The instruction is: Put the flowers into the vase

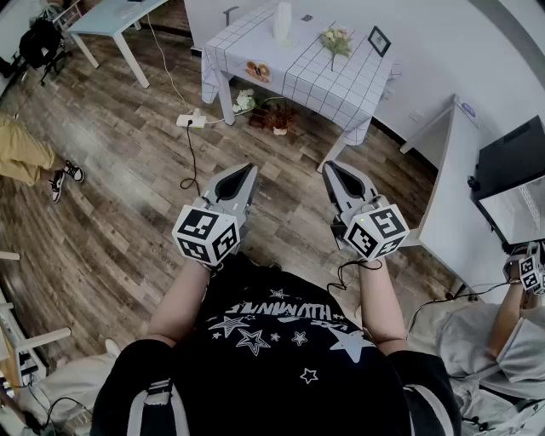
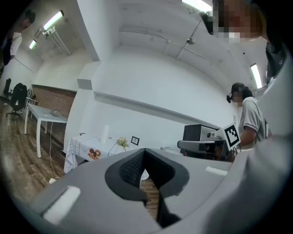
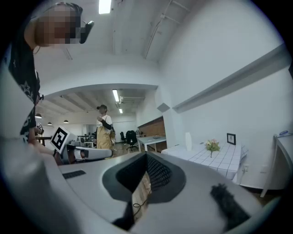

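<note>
A table with a white checked cloth (image 1: 324,77) stands across the wooden floor, far ahead of me. On it are a tall white vase (image 1: 282,21), a small bunch of pale flowers (image 1: 336,38) and a framed picture (image 1: 379,40). My left gripper (image 1: 249,169) and right gripper (image 1: 330,166) are held level side by side, well short of the table, both shut and empty. The left gripper view shows its jaws (image 2: 144,151) together, with the vase (image 2: 105,133) and flowers (image 2: 122,142) small in the distance. In the right gripper view the jaws (image 3: 146,155) are together too, the vase (image 3: 188,140) and flowers (image 3: 212,145) beyond.
A power strip with a cable (image 1: 192,120) lies on the floor before the table, and more flowers (image 1: 245,100) sit under it. A light desk (image 1: 111,17) stands far left, a white desk with a monitor (image 1: 511,157) right. A person's legs (image 1: 21,149) show left; another person (image 1: 511,341) sits right.
</note>
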Demonstrator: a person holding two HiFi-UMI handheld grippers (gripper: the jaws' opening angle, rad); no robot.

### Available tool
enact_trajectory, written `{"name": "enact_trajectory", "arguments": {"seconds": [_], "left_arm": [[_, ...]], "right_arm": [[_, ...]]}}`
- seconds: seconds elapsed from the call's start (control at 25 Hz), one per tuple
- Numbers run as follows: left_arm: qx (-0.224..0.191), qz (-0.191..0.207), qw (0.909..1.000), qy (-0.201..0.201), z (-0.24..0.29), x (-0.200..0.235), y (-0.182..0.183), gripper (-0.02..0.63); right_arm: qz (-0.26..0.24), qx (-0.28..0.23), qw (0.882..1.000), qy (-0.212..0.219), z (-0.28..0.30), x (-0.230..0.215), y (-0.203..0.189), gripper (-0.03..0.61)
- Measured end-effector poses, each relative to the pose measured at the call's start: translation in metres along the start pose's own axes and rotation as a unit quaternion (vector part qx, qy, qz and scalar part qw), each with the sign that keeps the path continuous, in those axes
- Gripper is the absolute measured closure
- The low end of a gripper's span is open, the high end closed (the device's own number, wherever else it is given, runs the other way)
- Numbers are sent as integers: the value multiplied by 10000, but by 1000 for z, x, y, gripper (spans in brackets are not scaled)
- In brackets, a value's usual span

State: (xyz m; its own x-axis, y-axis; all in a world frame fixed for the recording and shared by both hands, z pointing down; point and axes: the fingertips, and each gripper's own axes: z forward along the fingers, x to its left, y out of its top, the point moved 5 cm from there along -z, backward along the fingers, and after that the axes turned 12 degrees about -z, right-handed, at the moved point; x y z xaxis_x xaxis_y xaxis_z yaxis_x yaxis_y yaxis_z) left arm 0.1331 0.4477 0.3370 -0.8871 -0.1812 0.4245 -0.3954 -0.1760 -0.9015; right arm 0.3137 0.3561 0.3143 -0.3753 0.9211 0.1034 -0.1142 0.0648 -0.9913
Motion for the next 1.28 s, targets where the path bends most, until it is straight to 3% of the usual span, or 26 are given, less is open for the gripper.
{"name": "enact_trajectory", "arguments": {"seconds": [0.2,0.52,1.12,1.28], "left_arm": [[25,193,9998,-85,18,-3,6,606],[46,62,10000,-41,35,-4,2,606],[101,122,9990,422,20,2,-5,606],[61,148,9984,540,17,3,-3,605]], "right_arm": [[19,-36,9999,-162,-1,-12,2,568],[134,45,9993,-350,-14,-29,-9,568],[108,-44,9999,80,13,-22,-9,568],[410,-519,9978,27,10,-27,-4,566]]}}
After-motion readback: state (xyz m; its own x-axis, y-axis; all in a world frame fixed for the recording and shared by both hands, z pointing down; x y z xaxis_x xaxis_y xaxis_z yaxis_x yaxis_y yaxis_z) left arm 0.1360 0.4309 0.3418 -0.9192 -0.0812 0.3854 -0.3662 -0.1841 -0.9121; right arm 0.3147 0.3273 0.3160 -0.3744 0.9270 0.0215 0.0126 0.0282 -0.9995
